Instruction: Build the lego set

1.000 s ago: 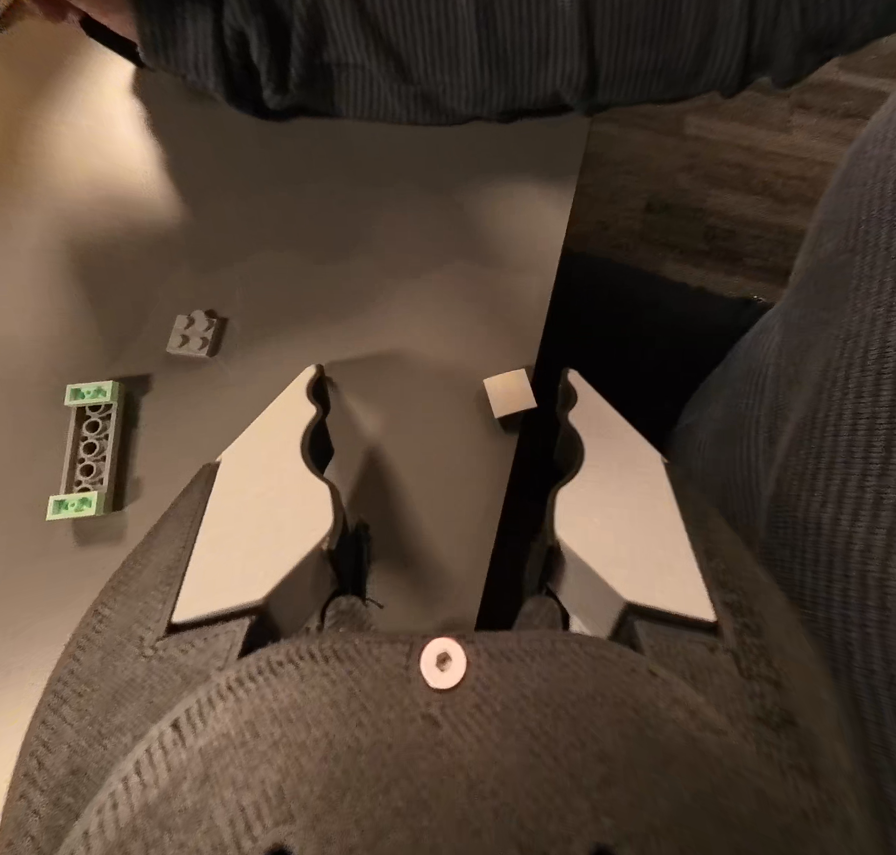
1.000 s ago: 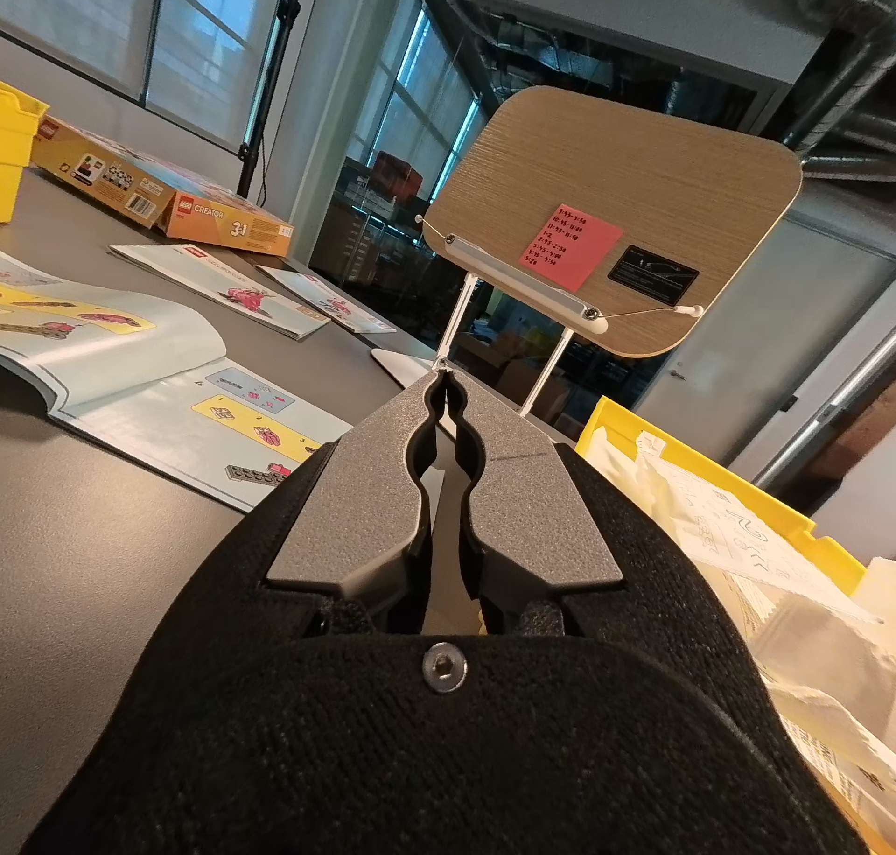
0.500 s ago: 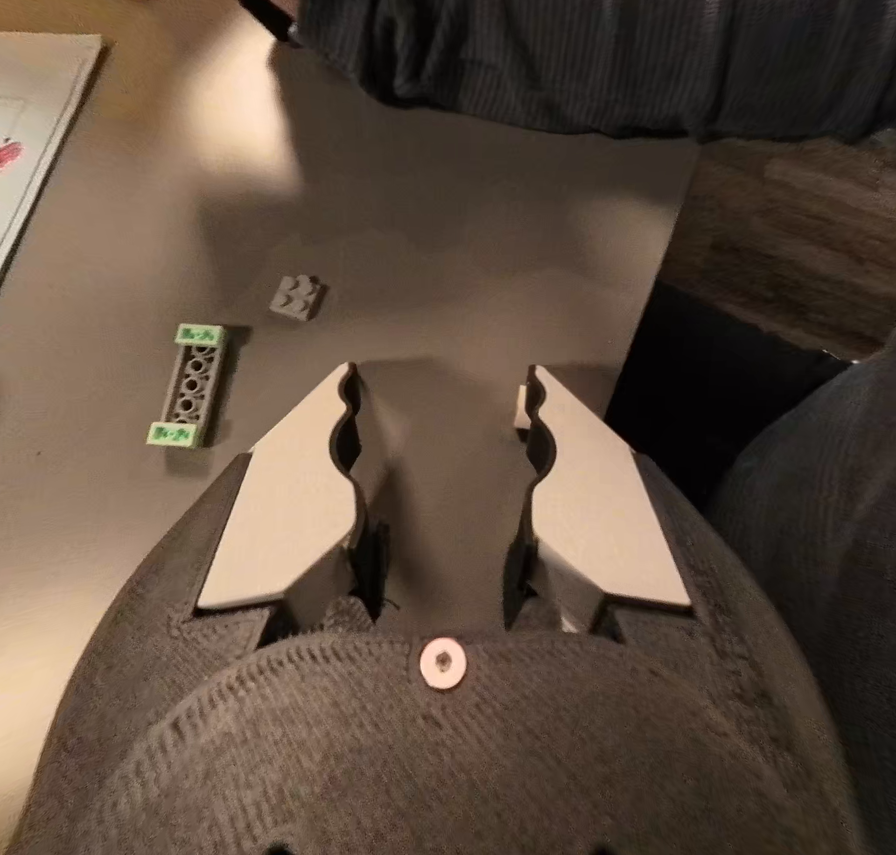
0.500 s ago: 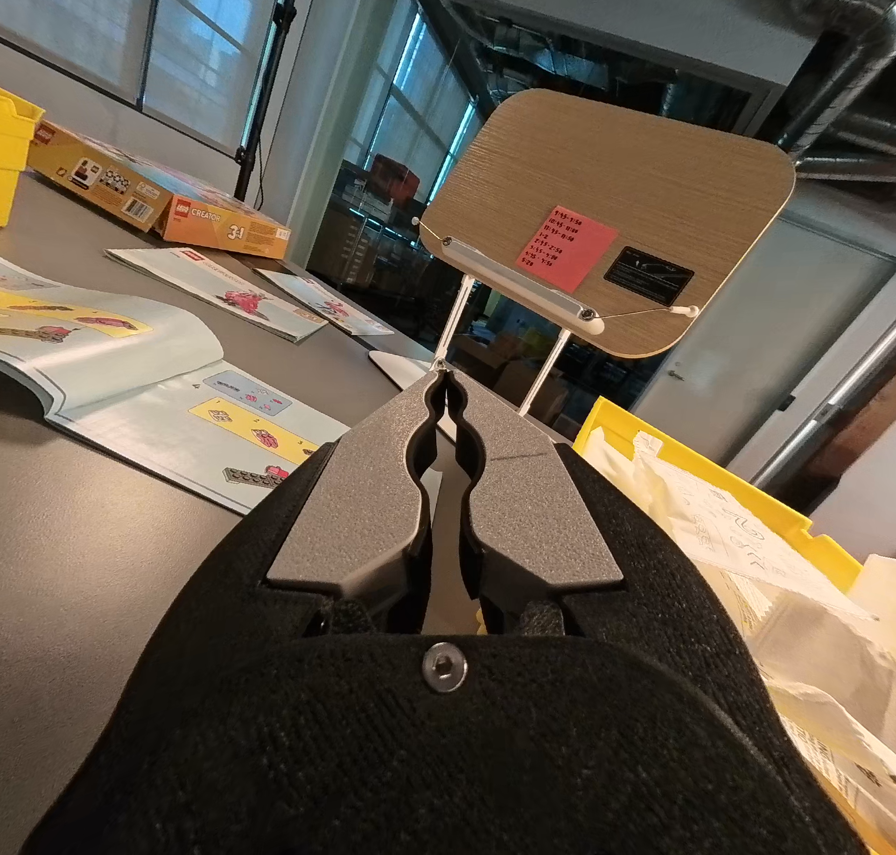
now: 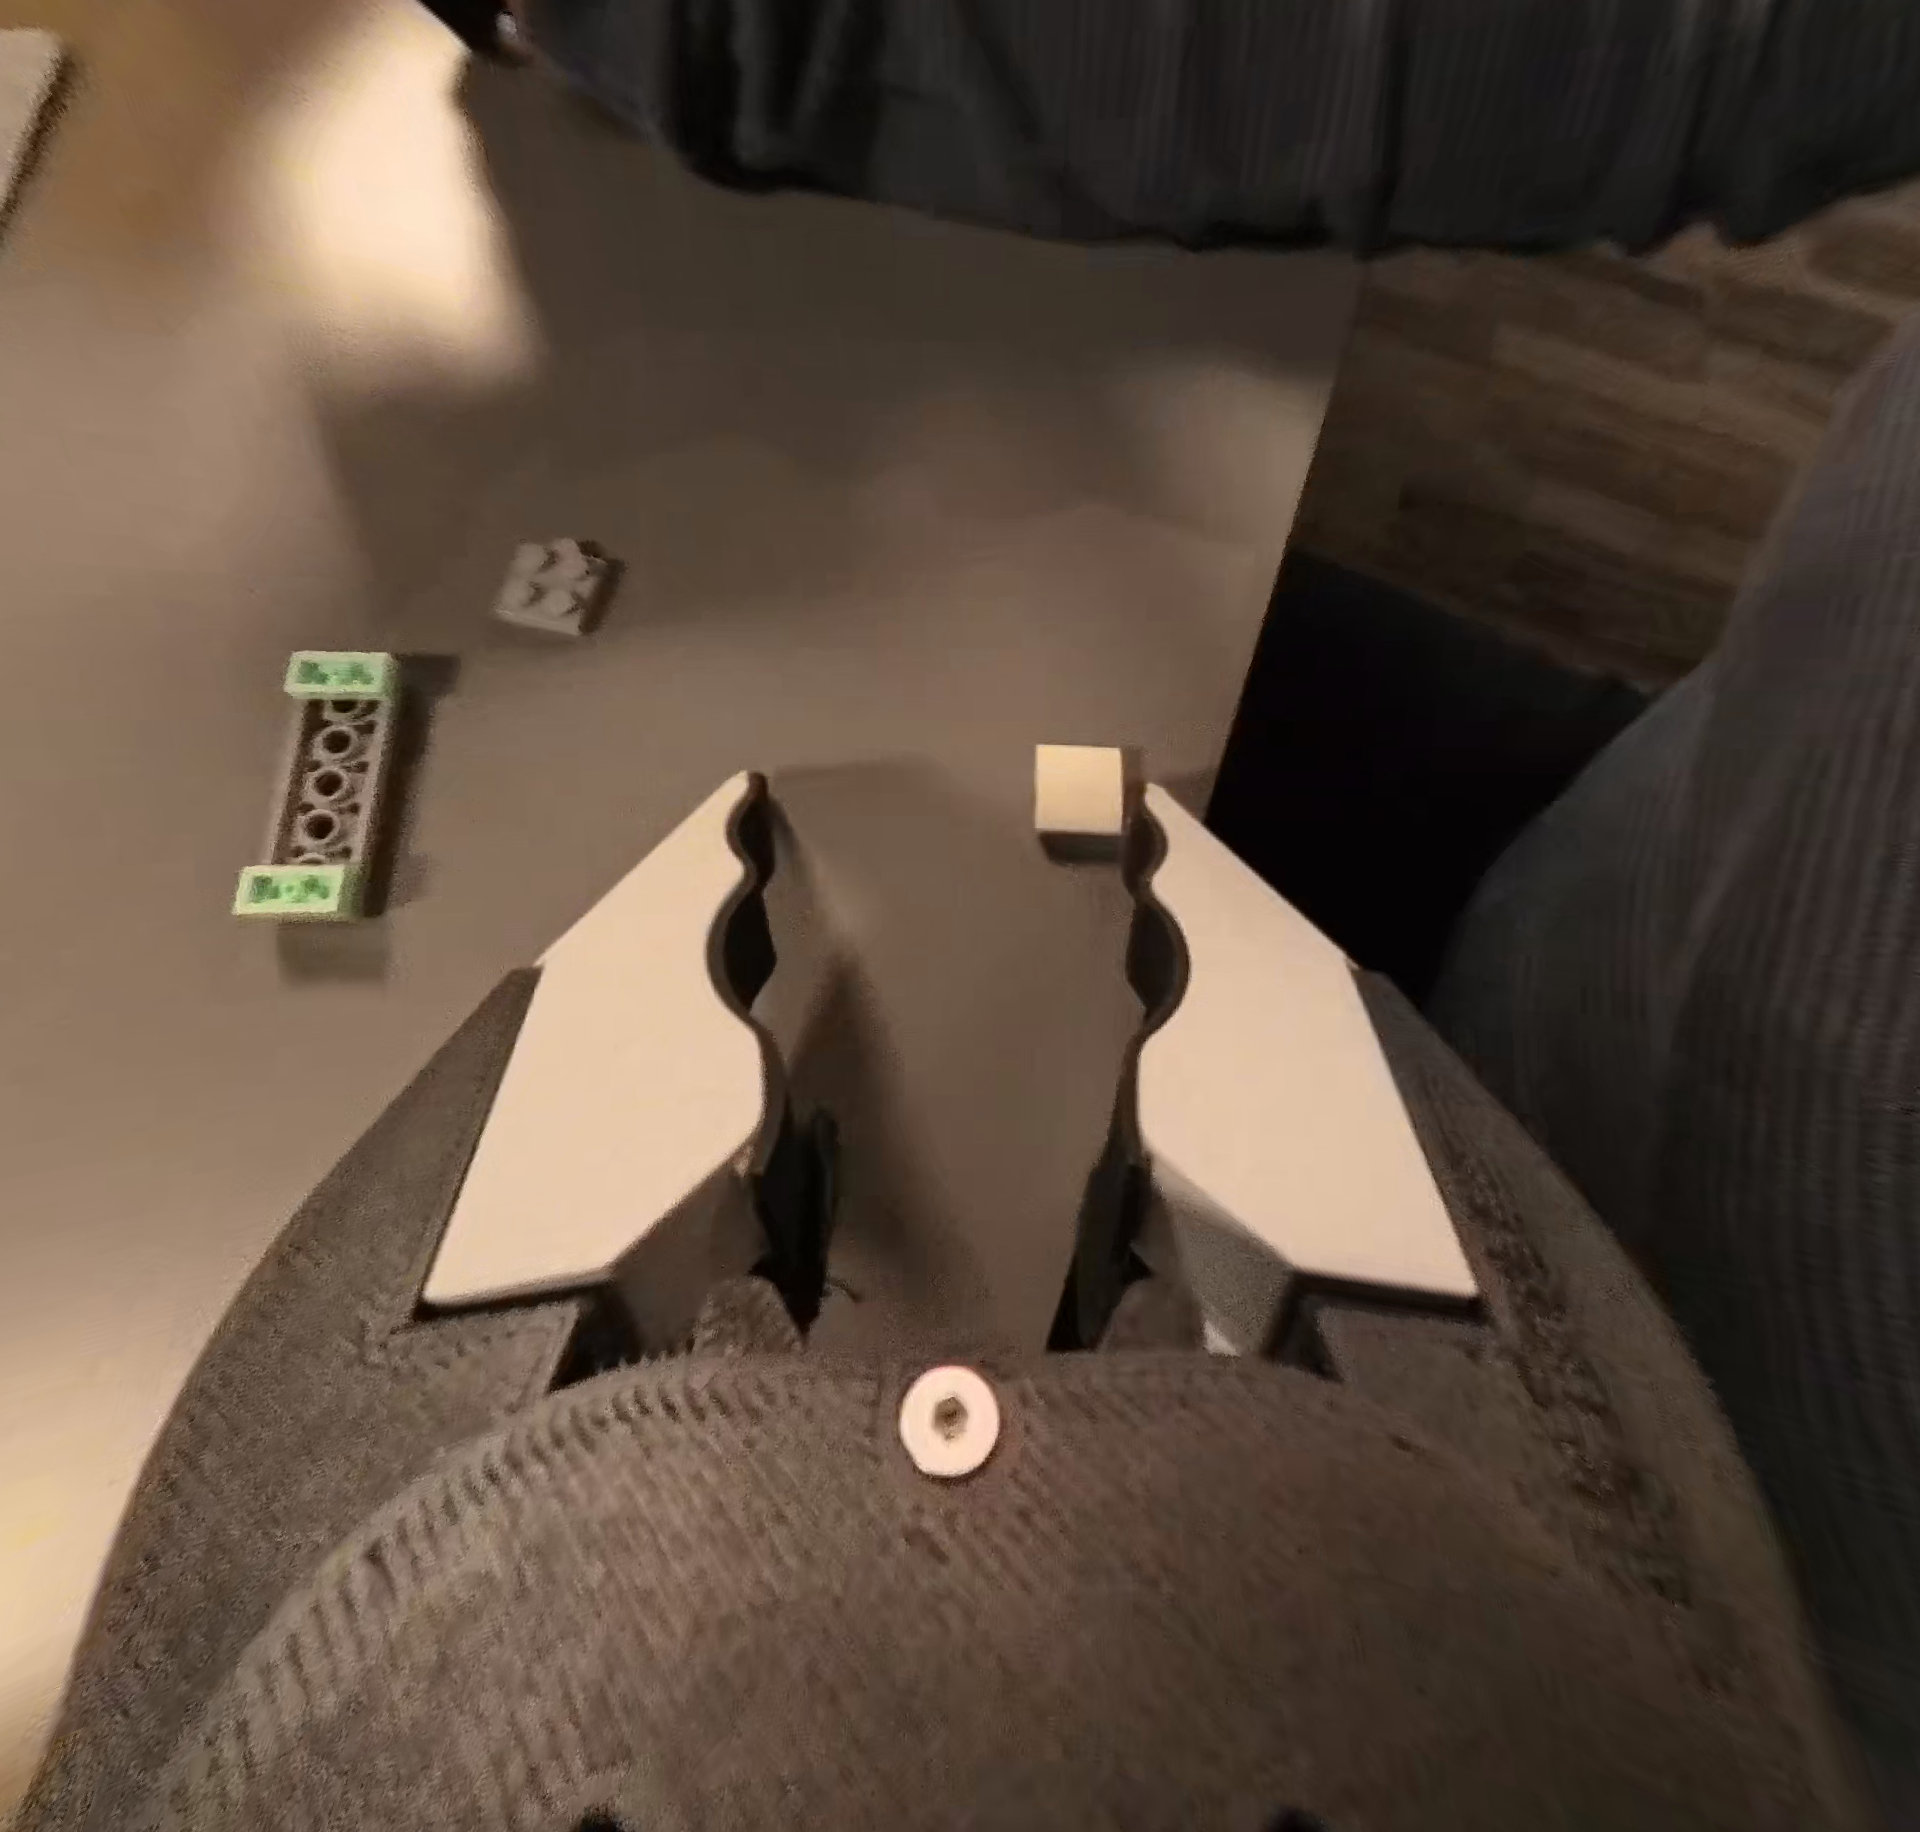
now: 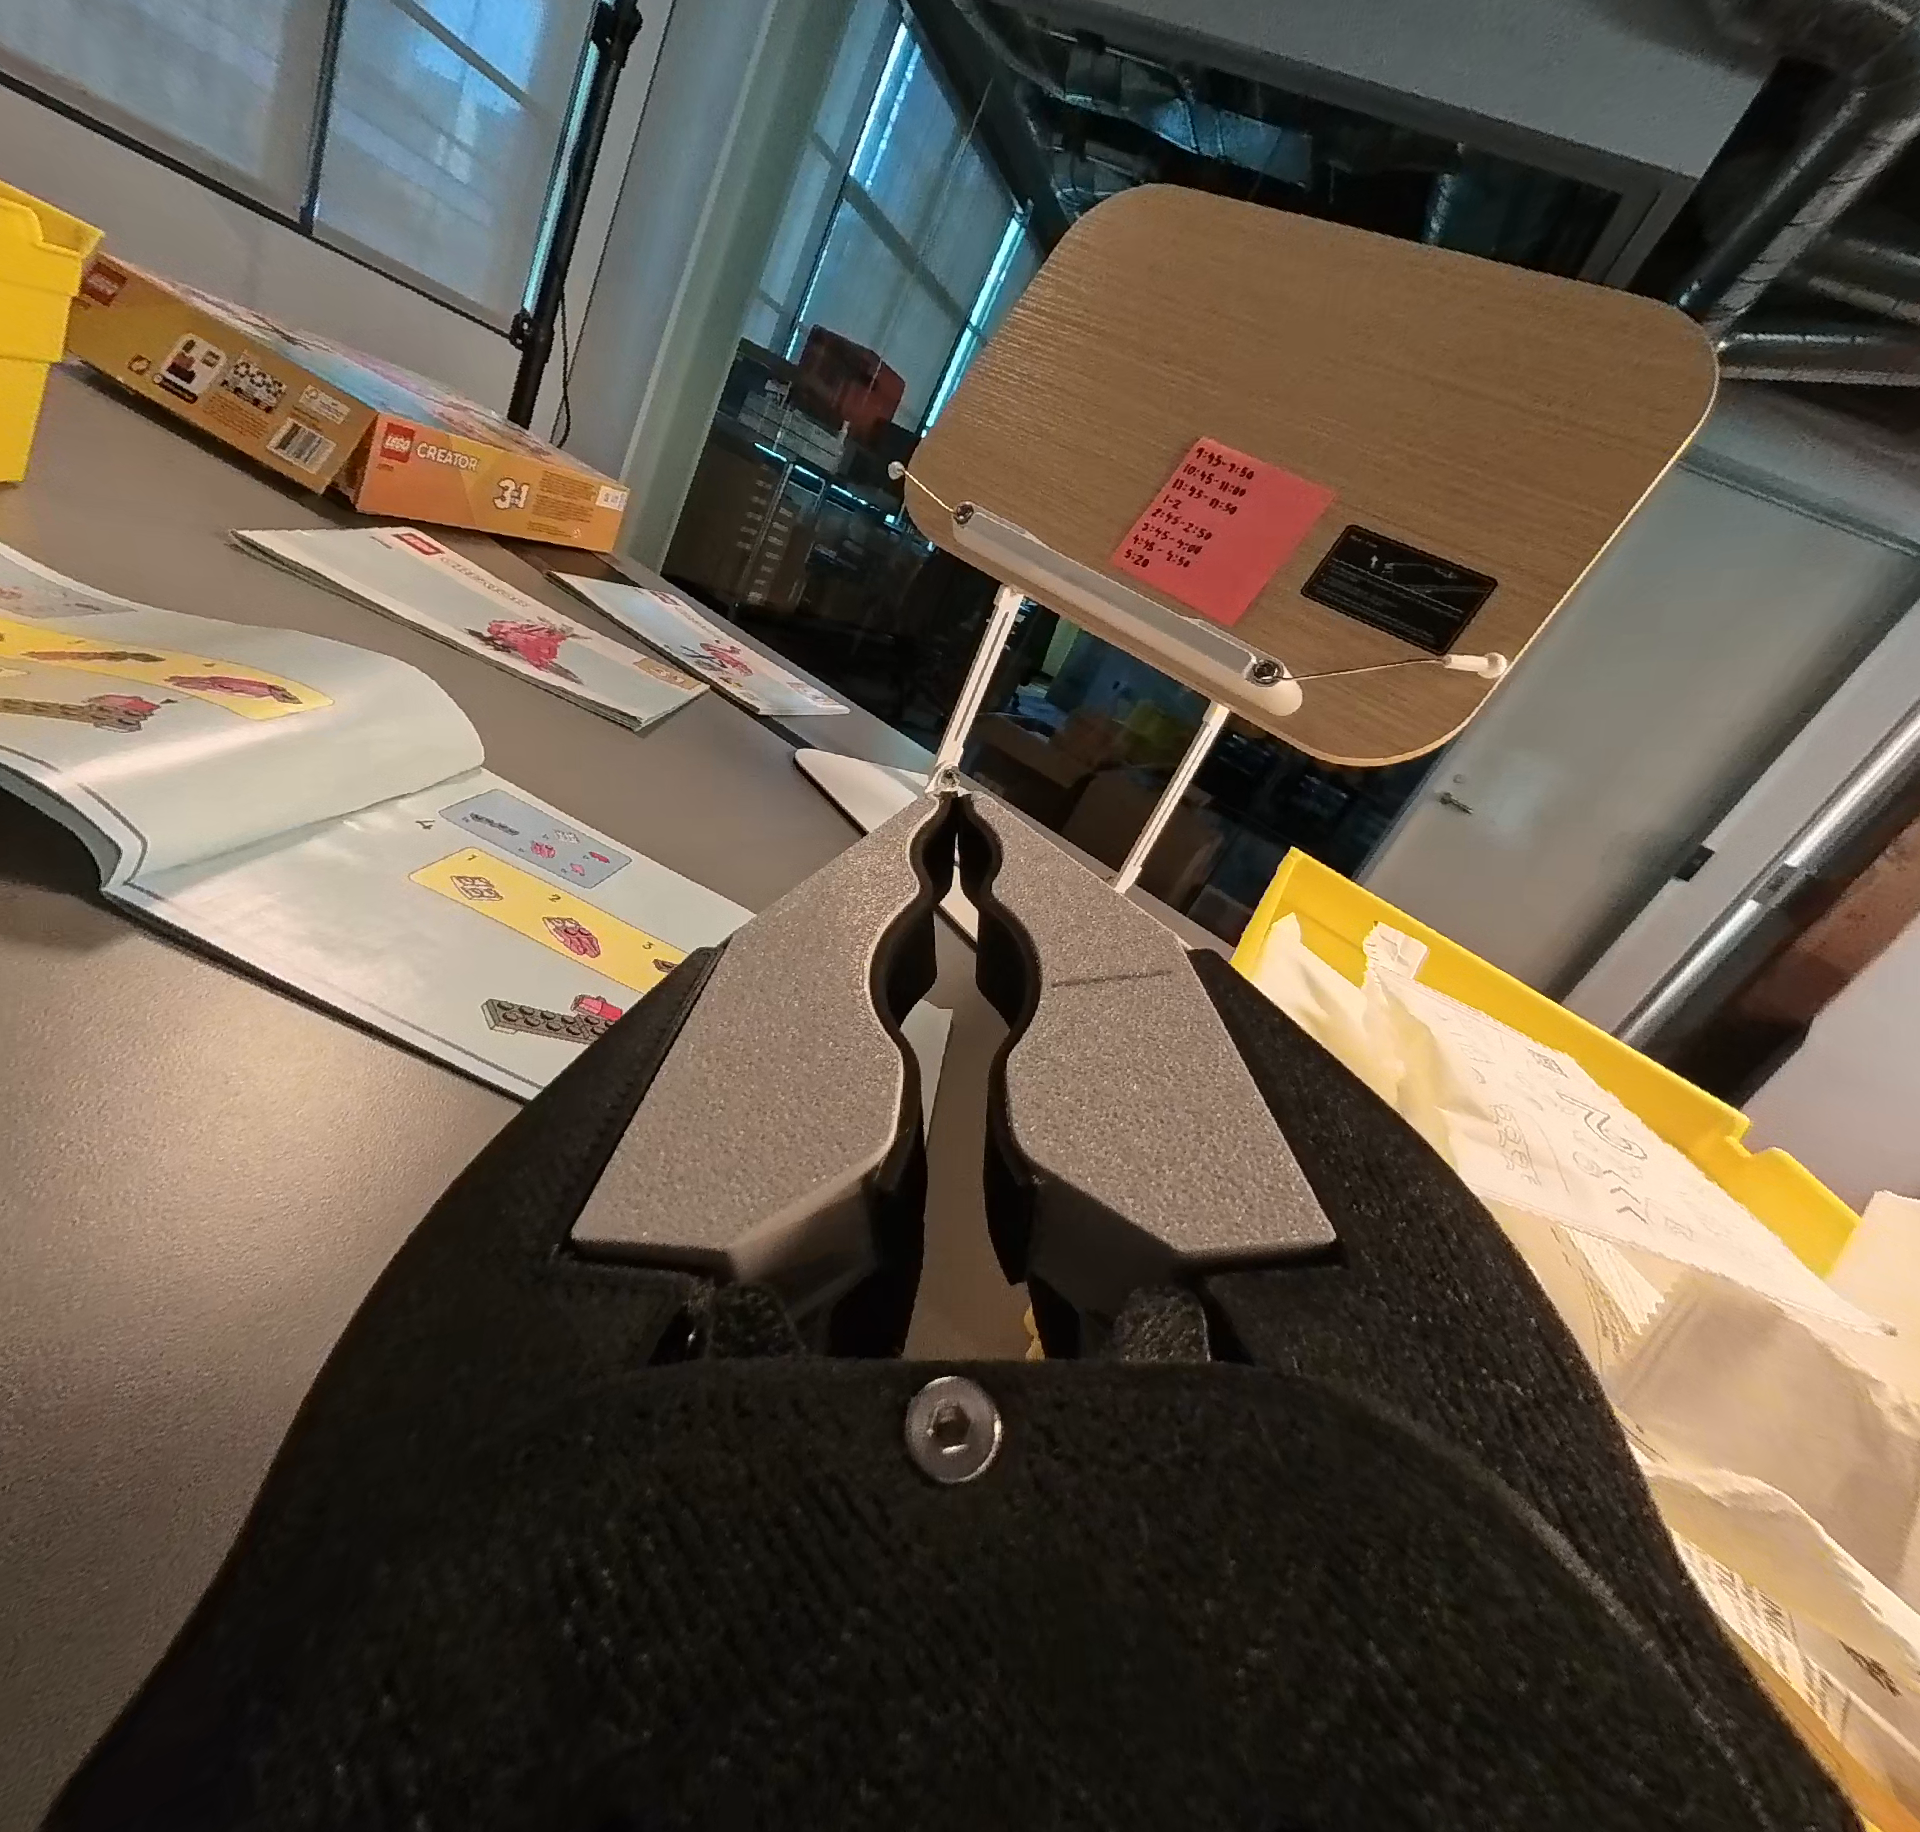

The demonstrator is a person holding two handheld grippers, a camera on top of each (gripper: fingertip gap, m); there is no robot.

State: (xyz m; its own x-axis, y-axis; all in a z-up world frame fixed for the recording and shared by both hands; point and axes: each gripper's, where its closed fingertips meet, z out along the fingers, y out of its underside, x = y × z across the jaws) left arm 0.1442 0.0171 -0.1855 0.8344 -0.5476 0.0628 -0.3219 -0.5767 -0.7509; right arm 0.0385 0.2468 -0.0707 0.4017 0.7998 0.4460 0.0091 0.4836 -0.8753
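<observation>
On the grey matte table (image 5: 831, 432), your right gripper (image 6: 954, 814) rests pressed together on nothing, your left gripper (image 5: 940, 795) hangs spread with the small cream smooth-topped plastic block (image 5: 1078, 801) just inside its right fingertip (image 5: 1148, 816): probably light, rigid and slick, so pinch its flat sides.

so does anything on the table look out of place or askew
Mostly no. The small cream cube-shaped block sits close to the grey table's edge, right beside one fingertip of the open left gripper. The long grey brick with green ends lies underside up, and the small grey square plate sits slightly skewed.
</observation>
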